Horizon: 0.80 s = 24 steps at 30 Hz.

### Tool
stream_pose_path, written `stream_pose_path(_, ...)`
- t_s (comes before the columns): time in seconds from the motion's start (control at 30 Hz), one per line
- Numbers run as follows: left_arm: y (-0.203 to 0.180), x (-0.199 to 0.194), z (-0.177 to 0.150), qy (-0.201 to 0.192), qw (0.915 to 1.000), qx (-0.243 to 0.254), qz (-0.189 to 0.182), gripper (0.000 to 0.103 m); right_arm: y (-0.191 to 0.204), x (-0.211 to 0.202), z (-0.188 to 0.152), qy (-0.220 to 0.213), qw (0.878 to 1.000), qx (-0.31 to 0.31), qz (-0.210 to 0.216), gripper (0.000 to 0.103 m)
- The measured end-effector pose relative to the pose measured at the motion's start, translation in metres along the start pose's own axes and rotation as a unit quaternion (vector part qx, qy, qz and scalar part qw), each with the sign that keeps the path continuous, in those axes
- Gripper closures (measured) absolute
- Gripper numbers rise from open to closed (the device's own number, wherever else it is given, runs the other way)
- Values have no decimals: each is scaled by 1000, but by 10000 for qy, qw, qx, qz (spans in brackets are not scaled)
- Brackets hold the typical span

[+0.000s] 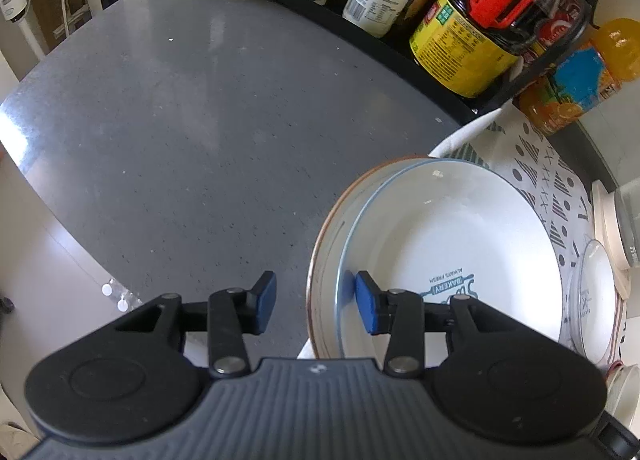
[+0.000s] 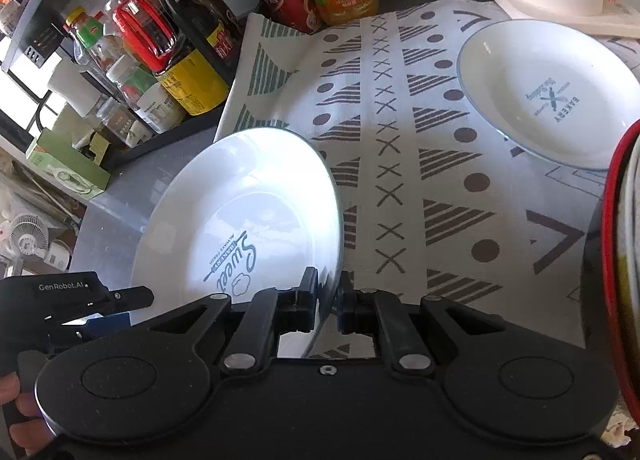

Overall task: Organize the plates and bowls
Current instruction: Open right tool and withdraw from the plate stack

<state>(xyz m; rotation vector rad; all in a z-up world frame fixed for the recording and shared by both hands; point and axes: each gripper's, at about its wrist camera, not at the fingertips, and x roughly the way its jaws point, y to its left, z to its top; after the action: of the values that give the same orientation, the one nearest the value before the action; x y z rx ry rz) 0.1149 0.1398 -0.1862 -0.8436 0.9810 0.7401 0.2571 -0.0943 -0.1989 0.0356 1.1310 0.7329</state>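
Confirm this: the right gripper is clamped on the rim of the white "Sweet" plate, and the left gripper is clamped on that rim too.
Not quite. The right gripper is clamped on the white "Sweet" plate, but the left gripper is open: the left wrist view shows its blue pads apart, straddling the rim without pressing on it.

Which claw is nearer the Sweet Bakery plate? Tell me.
Right. The right claw is clamped on the rim of the Sweet Bakery plate. The left claw is open astride the opposite rim, its pads not pressing on it.
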Motion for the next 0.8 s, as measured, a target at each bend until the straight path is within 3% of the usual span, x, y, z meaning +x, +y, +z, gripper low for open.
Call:
stream_pose_path(0.4, -9, -9, 18, -27, 9990, 137, 424, 61, -1, -2, 5, 57, 9997, 219, 0, 92)
stream_pose_path(0.63, -46, -22, 39, -173, 9990, 389, 140, 61, -1, -24, 30, -198, 9994, 215, 208, 85)
stream_pose_path(0.8, -87, -28, 51, -249, 9970, 734, -69, 50, -3, -46, 52, -566, 9980, 183, 191, 69)
